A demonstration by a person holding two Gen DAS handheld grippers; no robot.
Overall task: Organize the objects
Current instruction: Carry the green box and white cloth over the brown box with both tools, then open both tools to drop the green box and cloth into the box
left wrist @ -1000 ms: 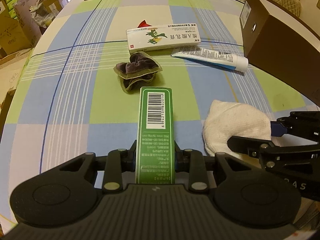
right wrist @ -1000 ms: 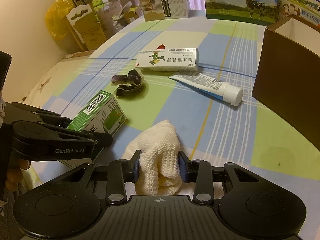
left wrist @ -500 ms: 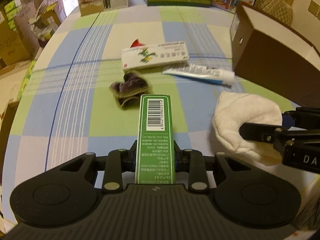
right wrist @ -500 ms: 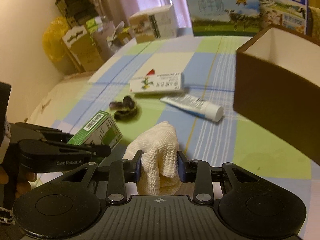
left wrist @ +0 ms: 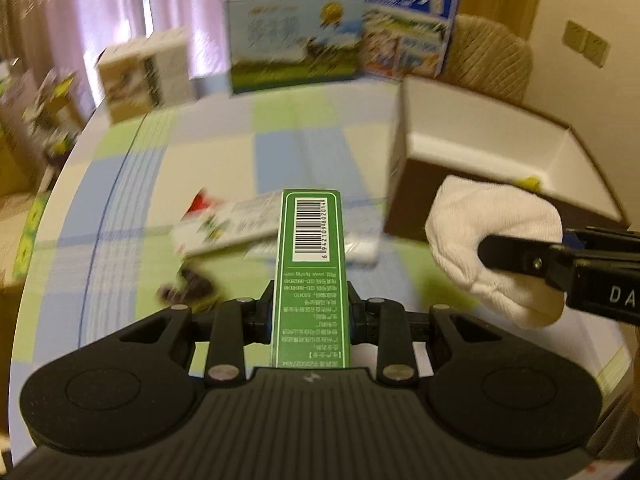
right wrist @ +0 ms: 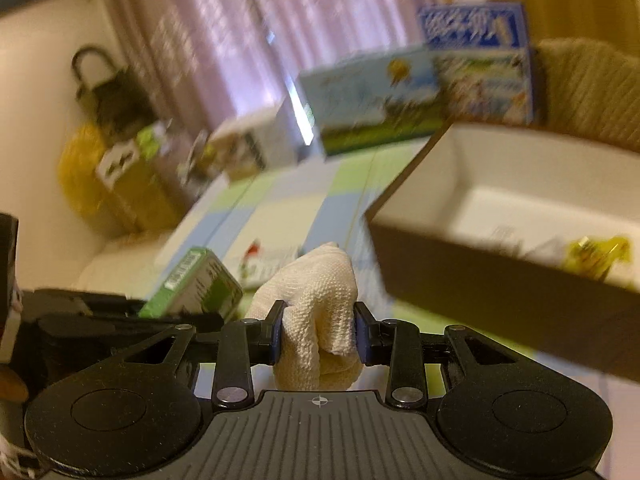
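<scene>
So far, your left hand-held gripper (left wrist: 311, 314) pinches the green box (left wrist: 310, 264), your right hand-held gripper (right wrist: 318, 334) the white cloth (right wrist: 316, 300), both aloft near the brown box (right wrist: 500, 216). It holds 1 yellow item (right wrist: 596, 250), seemingly; the white carton (left wrist: 228, 226) waits on the counter (left wrist: 120, 208).

1. The left wrist view looks forward along the left tongs (left wrist: 311, 314), raised above the counter (left wrist: 208, 152), facing the far cartons and curtain.
2. The right wrist view looks along the right tongs (right wrist: 318, 332), seemingly lower and nearer the brown box (right wrist: 500, 296); blur limits certainty.
3. Both share the brown box (left wrist: 472, 160), the milk cartons (left wrist: 296, 40), and each other's tongs at the frame edge.
</scene>
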